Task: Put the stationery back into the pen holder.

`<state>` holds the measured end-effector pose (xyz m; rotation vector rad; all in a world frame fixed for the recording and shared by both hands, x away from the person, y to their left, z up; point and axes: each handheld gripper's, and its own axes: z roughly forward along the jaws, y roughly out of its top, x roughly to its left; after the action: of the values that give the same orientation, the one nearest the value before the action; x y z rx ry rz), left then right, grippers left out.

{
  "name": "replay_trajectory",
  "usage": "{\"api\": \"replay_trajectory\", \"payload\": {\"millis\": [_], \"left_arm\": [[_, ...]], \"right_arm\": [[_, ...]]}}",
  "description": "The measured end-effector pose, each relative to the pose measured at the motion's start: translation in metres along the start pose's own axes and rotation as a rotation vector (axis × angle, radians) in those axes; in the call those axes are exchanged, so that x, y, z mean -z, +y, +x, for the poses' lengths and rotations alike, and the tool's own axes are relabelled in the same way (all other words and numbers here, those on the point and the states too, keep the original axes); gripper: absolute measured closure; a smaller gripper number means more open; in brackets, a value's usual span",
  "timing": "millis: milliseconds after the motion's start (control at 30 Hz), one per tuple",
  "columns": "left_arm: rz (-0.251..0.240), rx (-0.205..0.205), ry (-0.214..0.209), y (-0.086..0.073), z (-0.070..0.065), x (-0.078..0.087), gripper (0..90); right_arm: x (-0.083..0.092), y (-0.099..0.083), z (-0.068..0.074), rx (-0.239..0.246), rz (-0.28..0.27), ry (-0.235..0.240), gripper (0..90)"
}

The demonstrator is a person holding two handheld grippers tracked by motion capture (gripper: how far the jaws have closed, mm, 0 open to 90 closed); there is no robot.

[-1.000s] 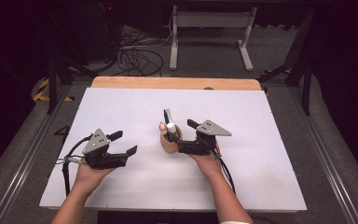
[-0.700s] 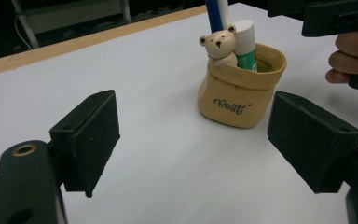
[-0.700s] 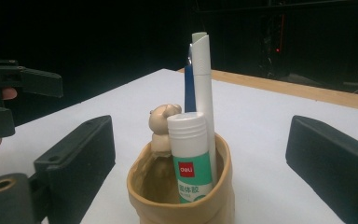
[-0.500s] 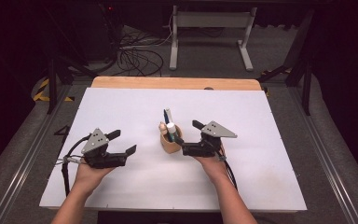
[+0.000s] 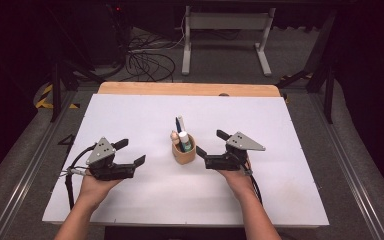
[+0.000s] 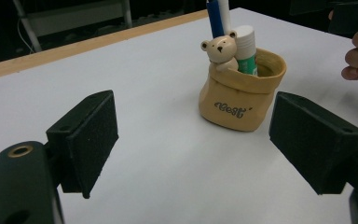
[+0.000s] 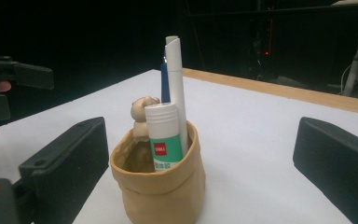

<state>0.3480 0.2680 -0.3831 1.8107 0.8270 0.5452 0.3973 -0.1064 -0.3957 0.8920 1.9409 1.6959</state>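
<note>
A tan bag-shaped pen holder [image 5: 184, 153] stands upright mid-table, also in the left gripper view [image 6: 240, 95] and the right gripper view [image 7: 161, 186]. It holds a small bear figure [image 6: 220, 50], a glue stick [image 7: 164, 135], a blue pen [image 6: 213, 18] and a white pen [image 7: 176, 79]. My left gripper [image 5: 130, 152] [image 6: 198, 142] rests left of the holder, open and empty, its jaws having just opened wider. My right gripper [image 5: 211, 142] [image 7: 205, 161] is just right of the holder and points at it, open. Its jaws have just been opening, with nothing between the pads.
The white table sheet [image 5: 130, 115] ends at a wooden strip [image 5: 190, 89] on the far side. Beyond it the floor holds tangled cables [image 5: 147, 62] and a metal stand [image 5: 225, 30]. Metal rails run along both table sides.
My right gripper has drawn back to the right, away from the holder, and its jaws stand wider. The holder stays upright in place. The left hand has kept still, its jaws slightly wider.
</note>
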Motion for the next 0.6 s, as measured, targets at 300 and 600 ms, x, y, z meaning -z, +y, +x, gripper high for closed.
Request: {"api": "replay_trajectory", "payload": {"millis": [300,600], "left_arm": [[-0.001,0.001,-0.002,0.000,0.000,0.001,16.1],[0.002,-0.004,-0.003,0.001,-0.001,0.001,16.1]], "right_arm": [[0.011,0.000,-0.007,0.000,0.002,-0.014,3.3],[0.021,0.001,-0.012,0.001,-0.003,-0.008,2.1]]}}
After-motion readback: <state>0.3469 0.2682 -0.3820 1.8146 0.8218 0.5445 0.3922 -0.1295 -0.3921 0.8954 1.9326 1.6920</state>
